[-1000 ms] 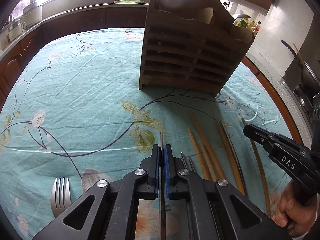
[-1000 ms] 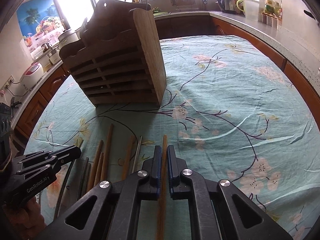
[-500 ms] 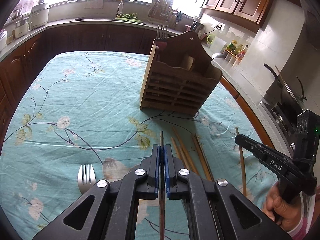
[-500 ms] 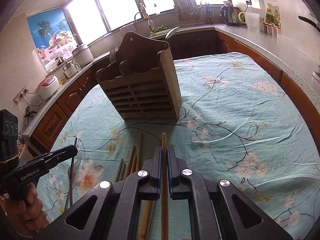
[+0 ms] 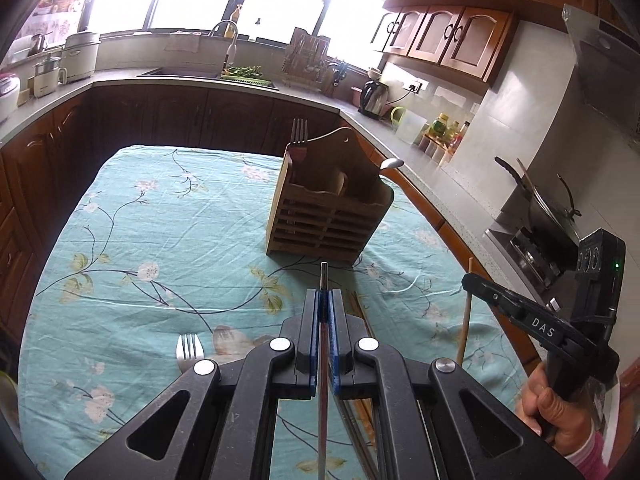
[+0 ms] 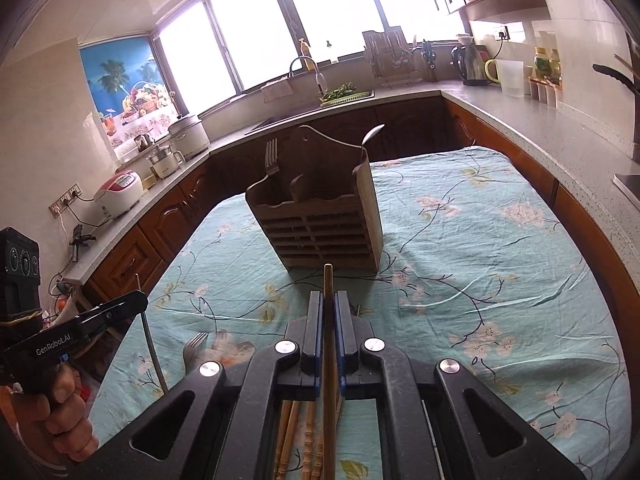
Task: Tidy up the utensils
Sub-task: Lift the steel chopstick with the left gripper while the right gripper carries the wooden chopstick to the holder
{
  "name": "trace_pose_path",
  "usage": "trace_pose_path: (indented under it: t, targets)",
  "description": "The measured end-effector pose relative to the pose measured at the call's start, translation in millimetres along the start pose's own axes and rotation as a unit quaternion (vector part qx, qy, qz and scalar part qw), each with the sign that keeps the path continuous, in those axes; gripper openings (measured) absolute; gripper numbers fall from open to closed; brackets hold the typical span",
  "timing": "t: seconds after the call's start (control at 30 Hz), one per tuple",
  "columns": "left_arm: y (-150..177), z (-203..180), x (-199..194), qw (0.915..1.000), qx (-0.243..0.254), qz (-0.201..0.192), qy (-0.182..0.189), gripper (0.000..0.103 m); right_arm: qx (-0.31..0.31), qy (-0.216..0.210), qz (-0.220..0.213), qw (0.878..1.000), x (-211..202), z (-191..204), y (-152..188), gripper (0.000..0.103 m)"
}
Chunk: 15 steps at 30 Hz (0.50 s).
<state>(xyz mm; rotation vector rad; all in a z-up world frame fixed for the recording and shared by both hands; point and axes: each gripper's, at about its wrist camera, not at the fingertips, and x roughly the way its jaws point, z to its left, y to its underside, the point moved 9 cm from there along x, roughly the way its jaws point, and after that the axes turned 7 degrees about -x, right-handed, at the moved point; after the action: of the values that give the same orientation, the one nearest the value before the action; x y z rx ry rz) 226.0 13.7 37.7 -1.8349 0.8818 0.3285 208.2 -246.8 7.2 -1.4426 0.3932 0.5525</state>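
Observation:
My left gripper (image 5: 324, 293) is shut on a thin metal chopstick (image 5: 323, 274) and held above the table. My right gripper (image 6: 328, 295) is shut on a wooden chopstick (image 6: 328, 280). Both point at the slatted wooden utensil holder (image 5: 328, 220) (image 6: 320, 232) standing further back on the teal flowered tablecloth (image 5: 168, 232). A fork (image 5: 299, 134) stands in its left compartment and a spoon (image 5: 392, 164) in its right. Each wrist view catches the other gripper at its edge, with its stick hanging from it. Several loose chopsticks (image 6: 296, 432) lie under the right gripper.
A second fork (image 5: 189, 352) lies on the cloth at the near left. Kitchen counters (image 6: 520, 120) wrap around the table, with a kettle (image 5: 374, 96), rice cookers, a sink and a stove with a pan (image 5: 536, 208) at the right. A person's hand (image 5: 560, 412) grips each handle.
Both grippers have risen and drawn back from the holder, each carrying its chopstick off the cloth. The holder and table now look smaller and farther off.

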Motion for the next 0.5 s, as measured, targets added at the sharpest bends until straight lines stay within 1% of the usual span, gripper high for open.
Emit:
trace_pose_path:
  t: [0.27,0.5]
  targets:
    - [-8,-5,-26,0.9997,0.005,-0.023,0.012,0.002,-0.008,-0.006,-0.03,0.999,-22,8,-22,0.005]
    - [-18,-9,-37,0.9989,0.008,-0.04,0.021,0.002,-0.014,-0.006,-0.052,0.999,-31,11,-42,0.005]
